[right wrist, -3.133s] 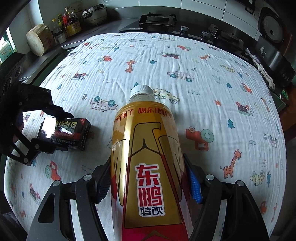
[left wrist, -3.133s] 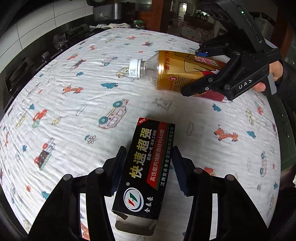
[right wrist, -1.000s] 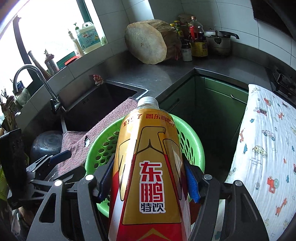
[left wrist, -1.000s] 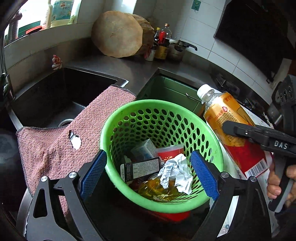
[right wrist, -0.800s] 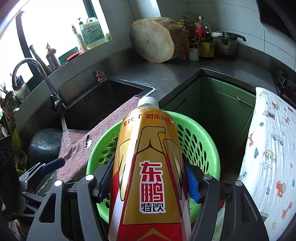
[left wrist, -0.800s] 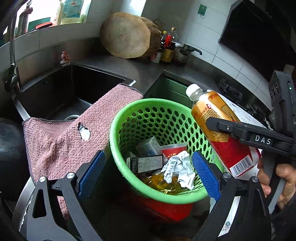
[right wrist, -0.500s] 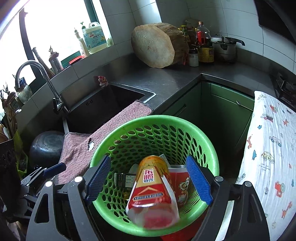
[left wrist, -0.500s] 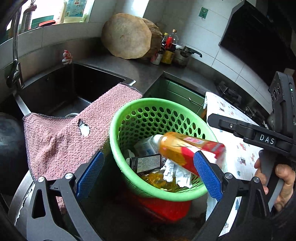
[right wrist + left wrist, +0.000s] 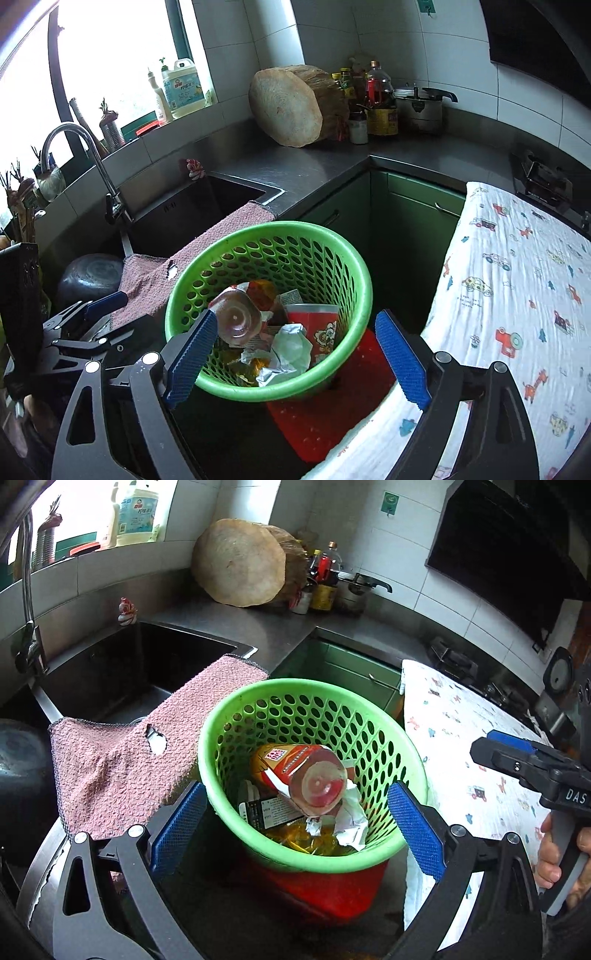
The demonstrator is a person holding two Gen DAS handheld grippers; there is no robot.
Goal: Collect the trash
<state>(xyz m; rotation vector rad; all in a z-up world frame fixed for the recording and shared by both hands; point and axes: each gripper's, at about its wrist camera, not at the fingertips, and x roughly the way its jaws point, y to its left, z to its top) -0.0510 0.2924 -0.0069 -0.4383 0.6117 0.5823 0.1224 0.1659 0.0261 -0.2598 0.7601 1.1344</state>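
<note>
Green basket now holds bottle, neck-down among wrappers, dropped from right gripper, whose jaws are opening on nothing; left gripper wide, empty; both free for more trash.

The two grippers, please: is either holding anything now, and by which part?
Nothing is held. The left gripper is open and empty; the right gripper is opening, empty. The gold-and-red plastic bottle lies in the green perforated basket.
</note>
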